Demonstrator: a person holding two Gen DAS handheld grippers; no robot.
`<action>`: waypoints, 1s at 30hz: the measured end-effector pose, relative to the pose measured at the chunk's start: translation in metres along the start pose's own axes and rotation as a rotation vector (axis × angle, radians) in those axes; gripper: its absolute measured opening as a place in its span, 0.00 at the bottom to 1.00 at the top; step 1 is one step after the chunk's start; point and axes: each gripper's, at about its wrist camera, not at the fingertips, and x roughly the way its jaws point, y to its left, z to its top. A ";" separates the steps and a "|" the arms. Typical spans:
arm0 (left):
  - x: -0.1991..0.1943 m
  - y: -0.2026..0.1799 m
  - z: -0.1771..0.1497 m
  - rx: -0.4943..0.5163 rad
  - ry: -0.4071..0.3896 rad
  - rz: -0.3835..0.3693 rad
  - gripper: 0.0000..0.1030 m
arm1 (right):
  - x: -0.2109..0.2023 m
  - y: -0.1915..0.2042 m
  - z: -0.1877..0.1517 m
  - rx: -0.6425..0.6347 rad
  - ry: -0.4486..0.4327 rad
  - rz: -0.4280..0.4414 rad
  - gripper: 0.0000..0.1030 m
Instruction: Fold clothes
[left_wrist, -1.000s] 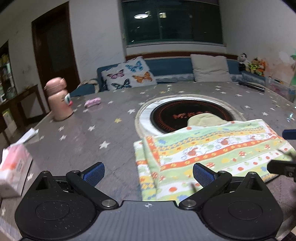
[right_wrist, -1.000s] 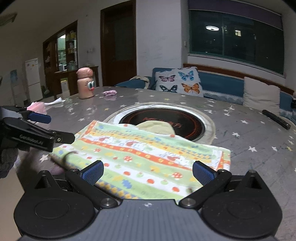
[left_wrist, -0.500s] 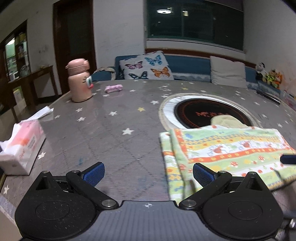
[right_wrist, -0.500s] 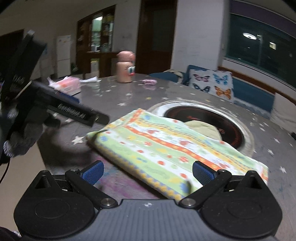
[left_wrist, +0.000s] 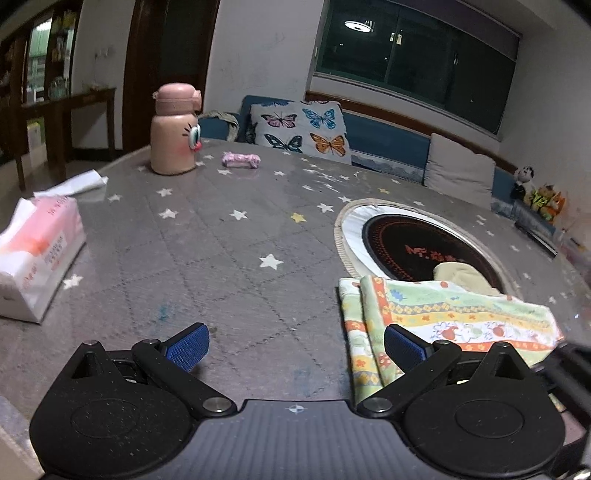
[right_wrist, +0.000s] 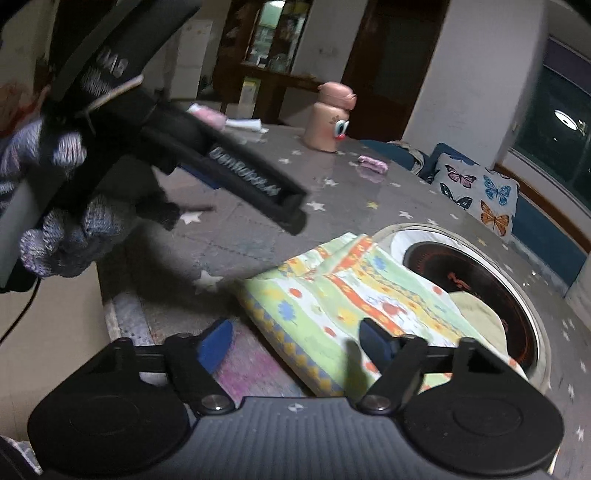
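Note:
A folded cloth with green, yellow and orange printed stripes (left_wrist: 443, 317) lies on the grey star-patterned table (left_wrist: 221, 251), beside the round inset burner (left_wrist: 417, 247). It also shows in the right wrist view (right_wrist: 354, 295). A pale yellow cloth (left_wrist: 461, 275) sticks out from under its far edge. My left gripper (left_wrist: 295, 347) is open and empty, left of the cloth's near corner. My right gripper (right_wrist: 295, 341) is open and empty at the cloth's near edge. The left gripper's body (right_wrist: 221, 173) crosses the right wrist view, held in a knitted-gloved hand.
A pink bottle (left_wrist: 175, 129), a small pink bundle (left_wrist: 241, 160) and a tissue pack (left_wrist: 37, 251) sit on the table's left side. A sofa with a butterfly cushion (left_wrist: 301, 129) stands behind. The table's front edge (right_wrist: 110, 306) is near my right gripper.
Both grippers have swung left and pulled back from the cloth. The cloth now sits to the right in both views. The left gripper looms larger in the right wrist view.

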 end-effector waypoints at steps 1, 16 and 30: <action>0.001 0.000 0.000 -0.005 0.007 -0.014 1.00 | 0.003 0.001 0.001 -0.006 0.001 0.006 0.57; 0.025 -0.009 0.012 -0.168 0.173 -0.228 0.96 | -0.011 -0.015 0.017 0.066 -0.072 0.040 0.12; 0.056 -0.012 0.011 -0.345 0.266 -0.340 0.17 | -0.039 -0.039 0.005 0.180 -0.132 0.105 0.12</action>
